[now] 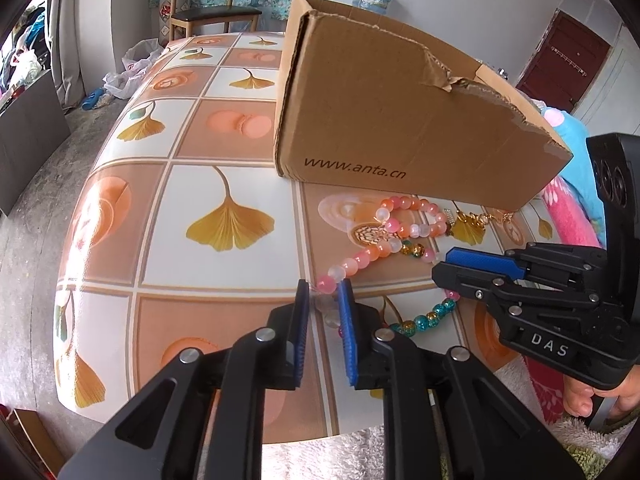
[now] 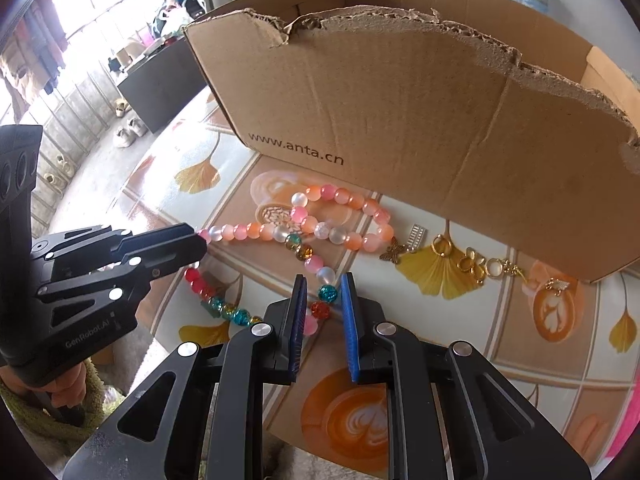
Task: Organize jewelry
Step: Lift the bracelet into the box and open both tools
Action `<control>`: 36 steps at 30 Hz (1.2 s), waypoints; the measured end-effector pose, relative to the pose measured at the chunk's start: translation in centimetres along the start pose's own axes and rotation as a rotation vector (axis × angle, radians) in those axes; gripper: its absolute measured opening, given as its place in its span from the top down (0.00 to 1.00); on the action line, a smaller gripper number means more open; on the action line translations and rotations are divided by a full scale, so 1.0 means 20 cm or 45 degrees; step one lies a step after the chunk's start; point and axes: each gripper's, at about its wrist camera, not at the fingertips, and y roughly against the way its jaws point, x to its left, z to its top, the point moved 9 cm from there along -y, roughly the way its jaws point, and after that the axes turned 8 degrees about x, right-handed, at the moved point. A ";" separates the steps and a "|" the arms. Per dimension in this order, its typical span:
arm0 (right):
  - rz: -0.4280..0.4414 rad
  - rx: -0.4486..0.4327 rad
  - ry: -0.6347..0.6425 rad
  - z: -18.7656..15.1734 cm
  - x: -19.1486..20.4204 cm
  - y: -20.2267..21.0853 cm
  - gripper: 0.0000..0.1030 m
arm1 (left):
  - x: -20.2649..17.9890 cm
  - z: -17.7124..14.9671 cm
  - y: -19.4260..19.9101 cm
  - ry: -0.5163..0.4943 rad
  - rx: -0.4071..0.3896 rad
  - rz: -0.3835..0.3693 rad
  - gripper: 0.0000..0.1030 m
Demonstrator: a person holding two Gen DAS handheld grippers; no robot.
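A pink and orange bead strand [image 1: 404, 204] [image 2: 340, 196] lies looped on the table in front of a torn cardboard box [image 1: 400, 120] [image 2: 400, 112]. It is tangled with a teal, gold and red bead strand [image 1: 434, 314] [image 2: 226, 310]. My left gripper [image 1: 323, 286] [image 2: 199, 240] stands narrowly open around pale pink beads at the strand's end; its pads do not press them. My right gripper [image 2: 324, 282] [image 1: 440, 267] is also narrowly open, with teal and orange beads loose between its pads. A gold chain with charms [image 2: 472, 260] [image 1: 472, 220] lies by the box.
The table [image 1: 224, 128] has a tile-patterned cloth and drops off at the left and near edges. A wooden chair [image 1: 208, 12] stands beyond it. A pink and blue towel [image 1: 572, 208] lies to the right. A hand [image 1: 580, 396] holds the right gripper's handle.
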 end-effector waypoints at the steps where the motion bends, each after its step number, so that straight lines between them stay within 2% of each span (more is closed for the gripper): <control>1: -0.008 -0.001 0.000 0.01 0.01 -0.01 0.85 | -0.01 0.00 0.00 -0.003 0.004 -0.001 0.80; 8: -0.055 -0.006 0.041 0.03 0.04 -0.03 0.85 | -0.03 -0.02 -0.01 -0.049 -0.001 0.059 0.78; 9: -0.063 -0.008 0.048 0.03 0.05 -0.04 0.87 | -0.03 -0.01 -0.01 -0.046 -0.002 0.062 0.80; 10: -0.071 -0.010 0.053 0.03 0.05 -0.04 0.90 | -0.03 -0.01 -0.01 -0.048 -0.003 0.068 0.87; 17: -0.007 -0.027 0.018 0.02 0.03 -0.04 0.93 | -0.03 0.00 0.00 -0.048 -0.041 0.080 0.91; 20: 0.003 -0.055 0.015 0.01 0.01 0.01 0.93 | -0.04 0.01 0.04 -0.047 -0.085 0.051 0.91; 30: 0.045 -0.164 0.026 0.05 0.05 0.26 0.93 | -0.14 0.14 0.34 -0.124 -0.260 0.049 0.91; 36: 0.036 -0.351 0.101 0.20 0.06 0.60 0.93 | -0.25 0.34 0.65 -0.248 -0.439 0.024 0.91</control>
